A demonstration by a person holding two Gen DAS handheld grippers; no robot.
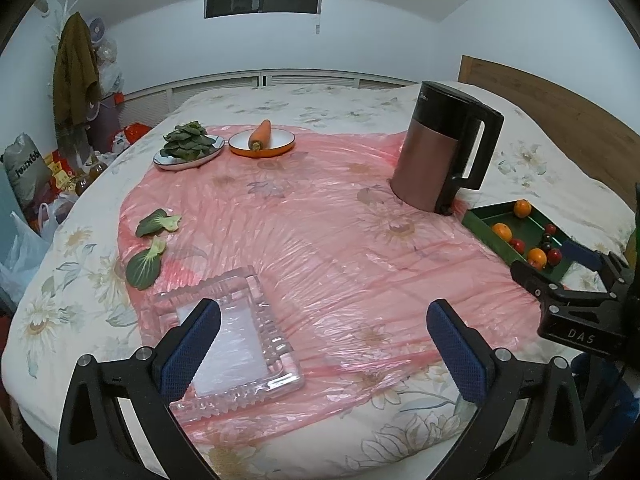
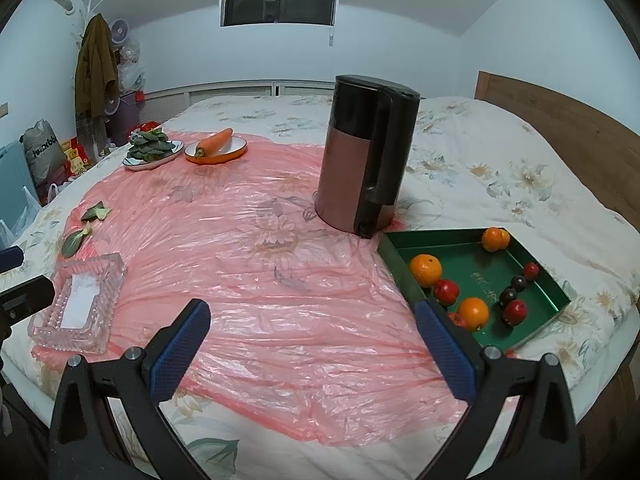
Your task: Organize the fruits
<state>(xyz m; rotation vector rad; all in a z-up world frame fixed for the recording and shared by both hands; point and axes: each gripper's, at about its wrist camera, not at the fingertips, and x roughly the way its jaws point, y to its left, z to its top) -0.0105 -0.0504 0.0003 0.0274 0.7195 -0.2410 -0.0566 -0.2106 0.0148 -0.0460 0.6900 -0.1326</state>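
We are looking across a bed with a floral cover, most of it spread with a thin pink plastic sheet [image 2: 280, 280]. Nearest to us, the left gripper [image 1: 324, 320] stands wide with nothing between its blue pads, above the near end of a clear glass tray [image 1: 224, 340] that lies empty at the sheet's left edge. The right gripper [image 2: 312, 320] is spread just as wide and holds nothing; its right finger sits just beside the near corner of a green tray [image 2: 480, 280] on the right of the bed. The fruit lies loose in that tray: three oranges [image 2: 426, 270], several small red fruits and what may be two dark plums, too small to name for certain. Behind the tray a copper and black kettle [image 2: 360, 168] stands upright. Left of centre, two loose green leaves [image 1: 158, 222] lie on the sheet. Farthest off are a plate of leafy greens [image 1: 188, 146] and an orange dish holding a carrot [image 1: 261, 134].
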